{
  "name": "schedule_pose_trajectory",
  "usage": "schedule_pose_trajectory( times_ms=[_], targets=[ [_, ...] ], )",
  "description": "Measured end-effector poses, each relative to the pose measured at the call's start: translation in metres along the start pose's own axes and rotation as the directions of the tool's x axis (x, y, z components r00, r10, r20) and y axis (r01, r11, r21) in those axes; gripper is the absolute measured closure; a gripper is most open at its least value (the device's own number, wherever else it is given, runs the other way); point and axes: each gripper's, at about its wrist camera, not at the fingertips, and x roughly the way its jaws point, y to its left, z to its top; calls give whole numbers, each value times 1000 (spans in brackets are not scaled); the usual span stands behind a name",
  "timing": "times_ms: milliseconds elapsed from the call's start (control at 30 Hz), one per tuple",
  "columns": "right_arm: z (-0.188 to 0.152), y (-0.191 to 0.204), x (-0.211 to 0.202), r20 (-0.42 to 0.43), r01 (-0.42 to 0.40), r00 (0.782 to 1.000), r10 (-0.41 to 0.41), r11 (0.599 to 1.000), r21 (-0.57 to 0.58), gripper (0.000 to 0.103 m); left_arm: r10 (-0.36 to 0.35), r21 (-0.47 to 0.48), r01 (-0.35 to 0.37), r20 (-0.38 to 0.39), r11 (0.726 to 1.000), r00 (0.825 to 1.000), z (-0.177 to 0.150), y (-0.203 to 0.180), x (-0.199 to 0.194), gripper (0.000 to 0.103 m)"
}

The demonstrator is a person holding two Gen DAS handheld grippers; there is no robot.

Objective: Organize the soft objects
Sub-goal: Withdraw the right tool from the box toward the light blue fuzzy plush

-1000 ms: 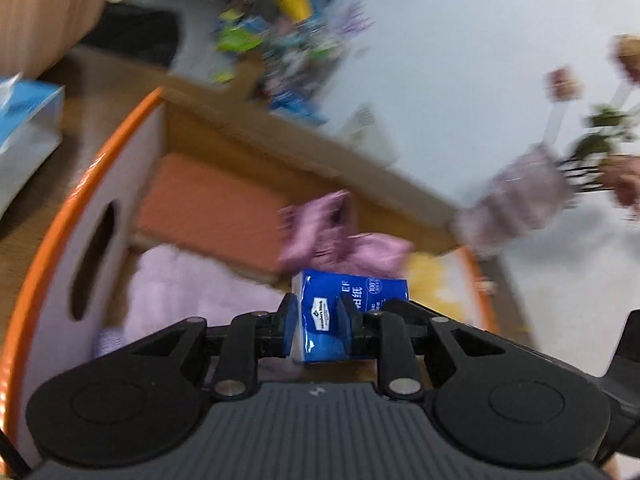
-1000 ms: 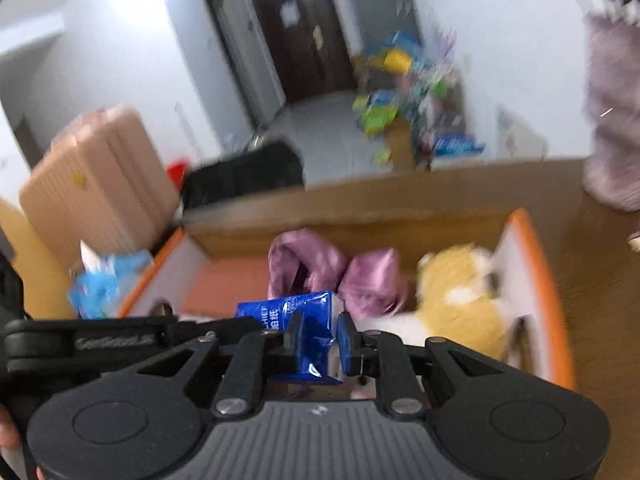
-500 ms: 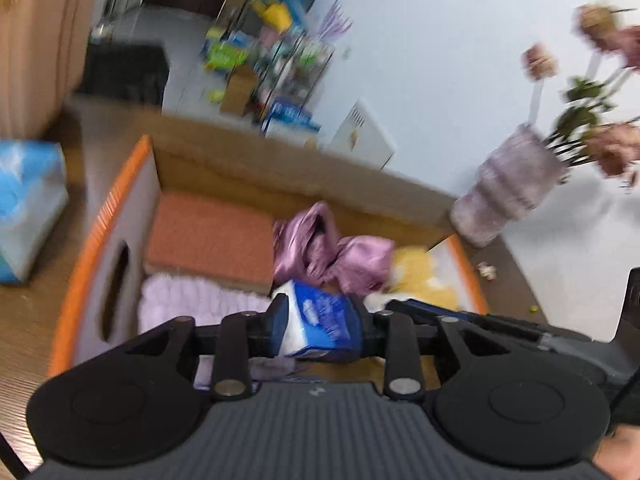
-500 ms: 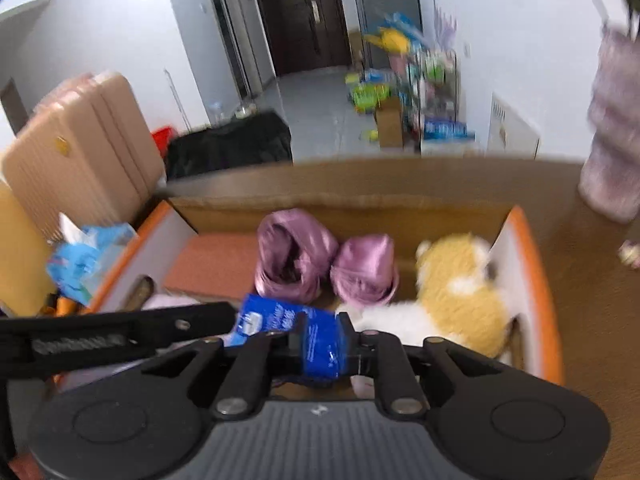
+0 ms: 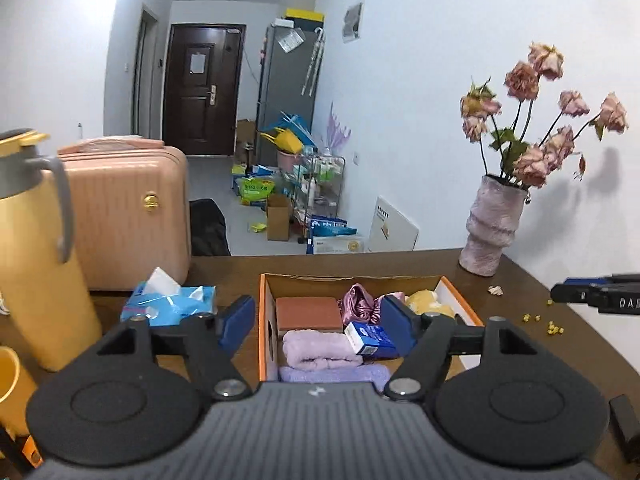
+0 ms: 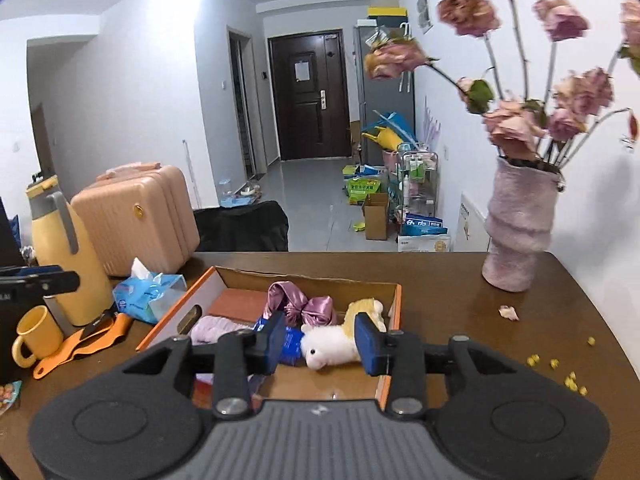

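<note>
Brown wooden table point(image 5: 400, 264) fills the lower half of both views; white walls and a hallway with a dark door point(image 5: 200, 92) lie behind.

Left wrist view, left to right: yellow jug point(image 5: 36, 248) at far left, pink suitcase point(image 5: 132, 216) behind it, blue tissue pack point(image 5: 172, 304) on the table. At lower centre, an orange-edged cardboard box point(image 5: 263, 320) holds an orange-brown pad point(image 5: 308, 312) at the back left, a folded lilac towel point(image 5: 316, 350) in front of it, purple satin fabric point(image 5: 360, 306) at the back, a yellow plush point(image 5: 428, 300) at the right. The blue tissue packet point(image 5: 370, 338) lies in the box, tilted against the towel. Left gripper point(image 5: 318, 320): jaws have just been opening and stand wide apart, nothing between the pads; packet free of them. Pink vase with dried roses point(image 5: 492, 228) at right; yellow crumbs point(image 5: 554, 326) beyond it.

Right wrist view, left to right: yellow mug point(image 6: 36, 336), jug, tissue pack, box. Packet point(image 6: 290, 340) rests beside a white-and-yellow plush toy point(image 6: 332, 344). Right gripper point(image 6: 320, 342): jaws have just been opening, partly apart, holding nothing; plush seen through the gap, lying in the box.
</note>
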Motion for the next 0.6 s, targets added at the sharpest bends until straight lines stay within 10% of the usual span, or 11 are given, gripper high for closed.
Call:
schedule_pose_trajectory(
  times_ms=[600],
  targets=[
    [-189,64,-153,220,-71,973,76,997,-33,42,-46,130,17,221,991,974,-173,-38,-168,13]
  ],
)
